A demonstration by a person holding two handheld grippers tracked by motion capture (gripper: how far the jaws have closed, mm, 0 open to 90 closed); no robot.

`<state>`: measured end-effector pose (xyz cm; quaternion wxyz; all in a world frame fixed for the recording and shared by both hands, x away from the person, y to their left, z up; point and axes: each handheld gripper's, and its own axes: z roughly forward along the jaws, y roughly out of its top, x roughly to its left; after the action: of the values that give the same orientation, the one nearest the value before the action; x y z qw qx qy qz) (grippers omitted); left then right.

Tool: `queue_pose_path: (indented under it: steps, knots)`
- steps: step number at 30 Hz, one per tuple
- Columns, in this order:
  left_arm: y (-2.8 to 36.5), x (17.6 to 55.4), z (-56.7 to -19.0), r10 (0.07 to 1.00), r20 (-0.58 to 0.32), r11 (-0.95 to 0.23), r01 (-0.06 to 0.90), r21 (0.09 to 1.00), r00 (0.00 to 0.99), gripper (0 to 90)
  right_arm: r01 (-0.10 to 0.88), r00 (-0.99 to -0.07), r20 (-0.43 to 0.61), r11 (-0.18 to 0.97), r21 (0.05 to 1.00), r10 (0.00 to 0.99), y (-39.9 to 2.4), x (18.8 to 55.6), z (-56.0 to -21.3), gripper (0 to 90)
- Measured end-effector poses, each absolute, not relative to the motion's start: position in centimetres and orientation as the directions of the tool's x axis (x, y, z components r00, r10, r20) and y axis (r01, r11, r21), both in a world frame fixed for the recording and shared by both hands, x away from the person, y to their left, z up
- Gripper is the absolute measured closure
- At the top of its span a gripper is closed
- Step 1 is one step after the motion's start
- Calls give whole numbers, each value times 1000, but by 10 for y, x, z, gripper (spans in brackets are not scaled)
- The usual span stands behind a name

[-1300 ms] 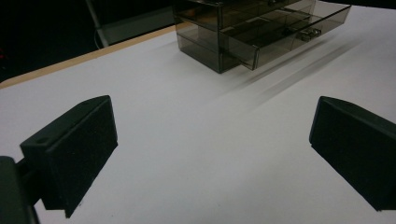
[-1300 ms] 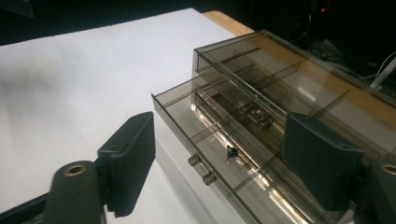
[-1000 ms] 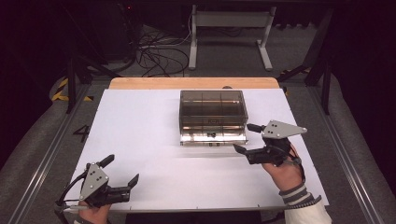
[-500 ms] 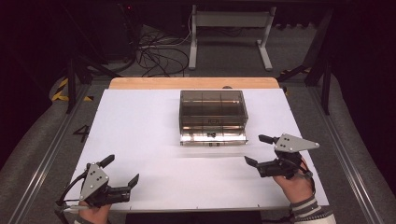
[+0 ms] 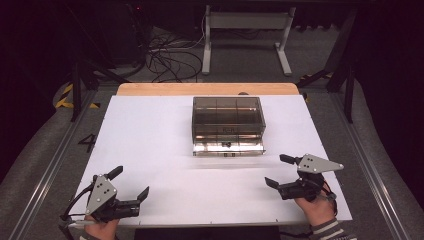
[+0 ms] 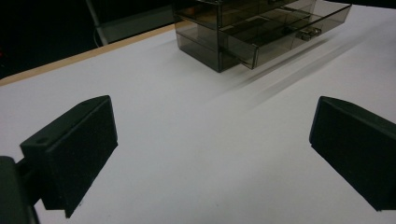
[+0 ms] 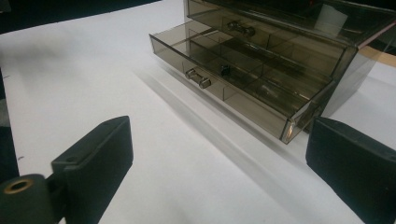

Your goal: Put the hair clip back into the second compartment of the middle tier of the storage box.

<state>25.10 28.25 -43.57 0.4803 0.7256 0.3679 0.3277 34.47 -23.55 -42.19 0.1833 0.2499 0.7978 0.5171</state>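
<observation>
Dark floor and cables lie behind the white table [image 5: 150,150]. On it, ahead of both tools, stands a smoky transparent drawer box [image 5: 227,117]; its lower drawer [image 7: 224,86] is pulled out toward them. The left hand-held gripper [image 5: 131,186] rests well apart from the box with jaws wide apart and empty. The right hand-held gripper [image 5: 281,171] is nearer, also spread and empty. I judge the box light, stiff, slippery and easy to crack; the small metal knob [image 7: 198,78] seems the best place to hold.
</observation>
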Motion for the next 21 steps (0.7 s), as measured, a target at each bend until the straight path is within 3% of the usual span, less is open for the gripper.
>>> queue_pose_path:
  steps: [21]
  knots:
    - [284,249,-438,849,118,-265,221,939,516,17,253,-802,9,326,911,598,-246,340,-462,32]
